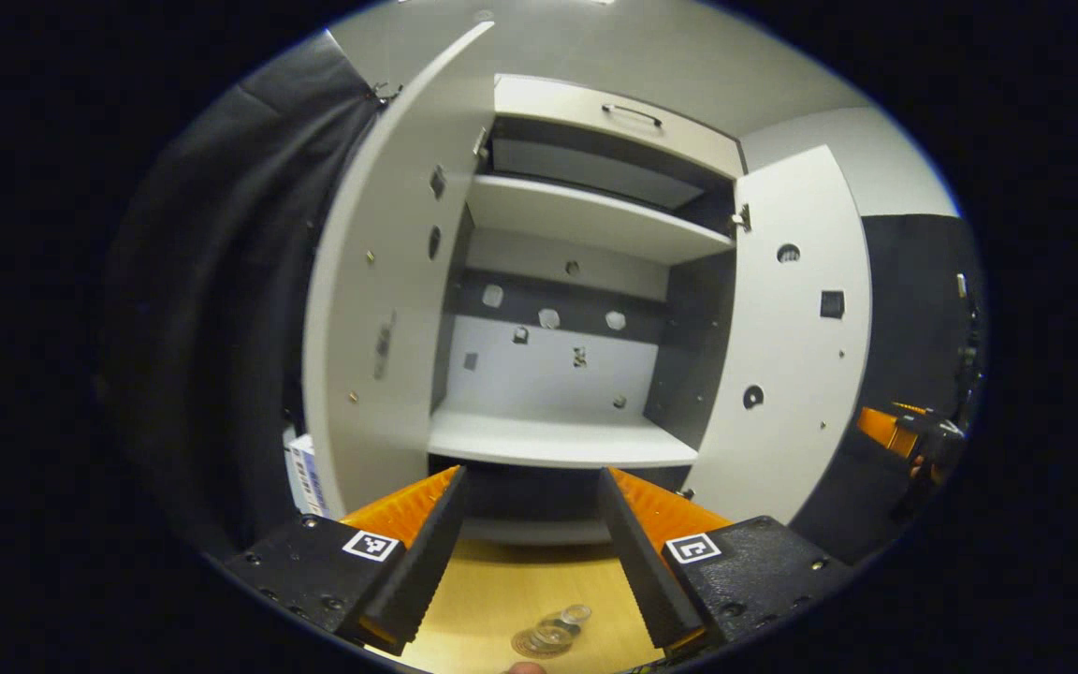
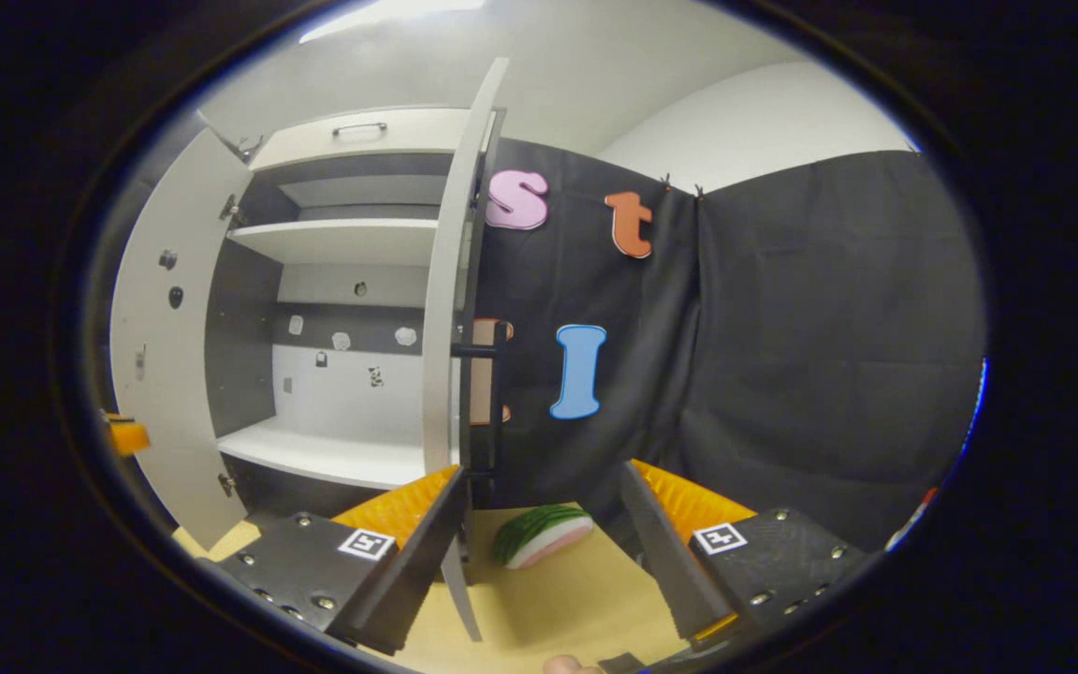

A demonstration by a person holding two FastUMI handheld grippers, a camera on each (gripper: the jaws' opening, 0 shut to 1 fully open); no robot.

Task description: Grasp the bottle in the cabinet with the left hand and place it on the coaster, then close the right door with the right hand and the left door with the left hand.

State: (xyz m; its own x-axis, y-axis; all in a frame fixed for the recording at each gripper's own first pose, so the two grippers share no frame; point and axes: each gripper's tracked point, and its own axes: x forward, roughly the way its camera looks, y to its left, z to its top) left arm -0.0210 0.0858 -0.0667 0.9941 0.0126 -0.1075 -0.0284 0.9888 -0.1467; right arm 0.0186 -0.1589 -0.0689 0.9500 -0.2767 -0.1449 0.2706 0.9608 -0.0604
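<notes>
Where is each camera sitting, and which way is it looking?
Left gripper view: rides on the left gripper, facing straight into the open cabinet; its two open fingers show at the bottom, above the wooden table.
Right gripper view: rides on the right gripper, facing the edge of the right door and the black cloth wall; its open fingers frame a watermelon slice.
Both views share the cabinet, its two open doors and the table.
</notes>
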